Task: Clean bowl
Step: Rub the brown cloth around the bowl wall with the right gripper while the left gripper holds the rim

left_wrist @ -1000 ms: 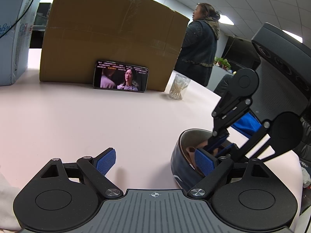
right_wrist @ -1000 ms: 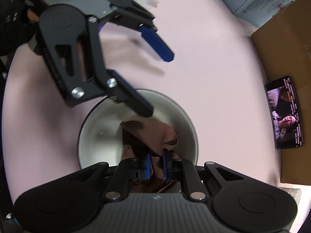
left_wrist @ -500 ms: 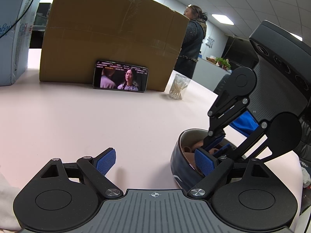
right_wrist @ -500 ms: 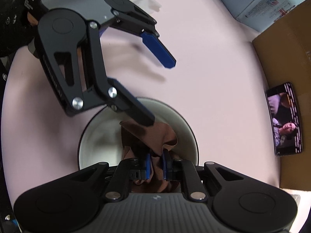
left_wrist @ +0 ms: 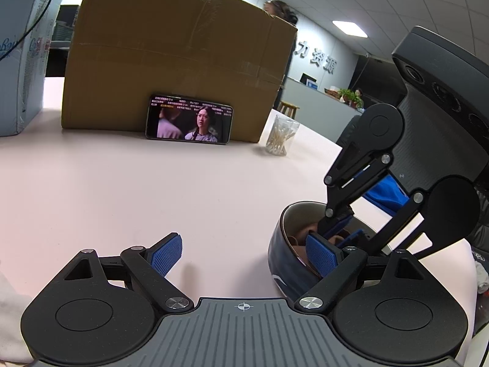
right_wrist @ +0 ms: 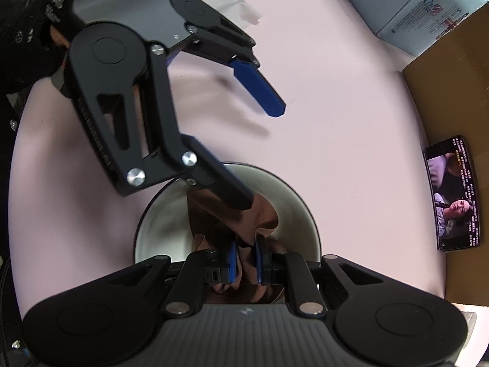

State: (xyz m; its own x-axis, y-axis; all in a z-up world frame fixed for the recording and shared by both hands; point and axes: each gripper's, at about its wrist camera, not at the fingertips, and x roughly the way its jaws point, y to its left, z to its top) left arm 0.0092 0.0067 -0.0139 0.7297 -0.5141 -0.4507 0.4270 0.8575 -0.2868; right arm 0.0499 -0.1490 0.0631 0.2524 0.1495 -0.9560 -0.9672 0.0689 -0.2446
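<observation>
A bowl [left_wrist: 281, 263], dark blue outside and off-white inside [right_wrist: 159, 229], stands on the pink table. A brown cloth [right_wrist: 262, 214] lies bunched in it, and a little of the cloth [left_wrist: 301, 232] shows over the rim. My right gripper [right_wrist: 246, 253] points steeply down into the bowl, shut on the cloth; its linkage rises over the bowl [left_wrist: 339, 229]. My left gripper [left_wrist: 244, 255] is open wide and straddles the bowl's near wall. One blue pad [left_wrist: 321, 257] is inside the bowl and the other stands out over the table. From above, the left gripper [right_wrist: 264, 156] reaches in from the upper left.
A big cardboard box [left_wrist: 177, 70] stands at the back with a phone [left_wrist: 189, 119] leaning on it, playing video. A clear cup of cotton swabs [left_wrist: 281, 136] is right of it. A white-blue carton [left_wrist: 18, 61] is far left, a pale rag [right_wrist: 226, 3] behind my left gripper. A person [left_wrist: 279, 7] stands behind the box.
The person in the background has walked left and is now mostly hidden behind the box. Both grippers, the bowl and the cloth have barely shifted.
</observation>
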